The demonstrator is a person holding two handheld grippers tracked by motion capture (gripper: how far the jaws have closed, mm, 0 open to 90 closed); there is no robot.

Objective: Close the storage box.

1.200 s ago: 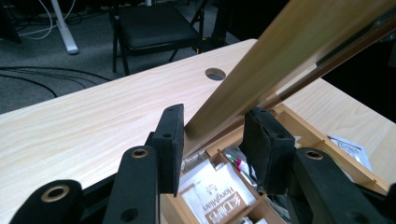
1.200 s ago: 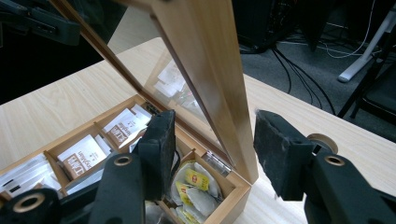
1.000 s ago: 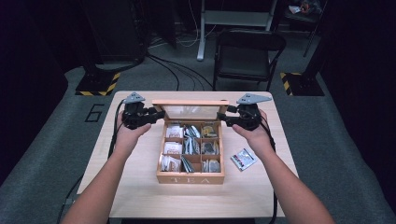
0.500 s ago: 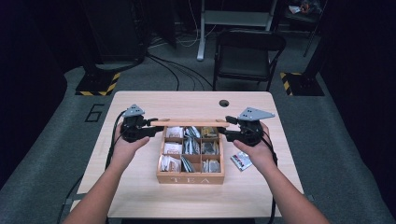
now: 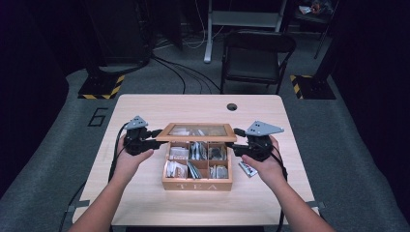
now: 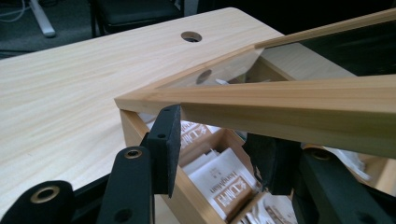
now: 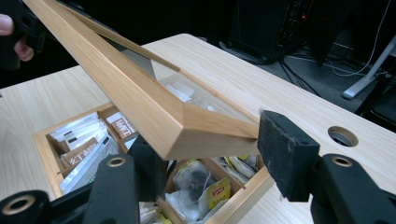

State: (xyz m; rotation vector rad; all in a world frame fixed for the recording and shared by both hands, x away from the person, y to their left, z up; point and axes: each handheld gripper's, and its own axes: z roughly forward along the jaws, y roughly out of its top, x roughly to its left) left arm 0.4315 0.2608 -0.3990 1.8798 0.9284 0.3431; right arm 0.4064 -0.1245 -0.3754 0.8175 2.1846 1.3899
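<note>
Near the front edge of the pale wooden tabletop (image 5: 145,203) sits one square wooden tea box (image 5: 197,182) with six compartments of paper tea sachets. One white sachet (image 5: 247,169) lies just right of the box. Its glass-paned wooden lid (image 5: 198,131) now hangs lower than a second ago. Two black grippers hold the lid's corners: left gripper (image 5: 157,137), its jaws just opening slightly, straddles one; right gripper (image 5: 235,140) stands part open around the other.

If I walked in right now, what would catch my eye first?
A wooden tea box sits mid-table, its compartments full of tea bags. Its glass-paned lid hangs partly raised, with the left gripper and right gripper at its two ends. A loose sachet lies right of the box.
</note>
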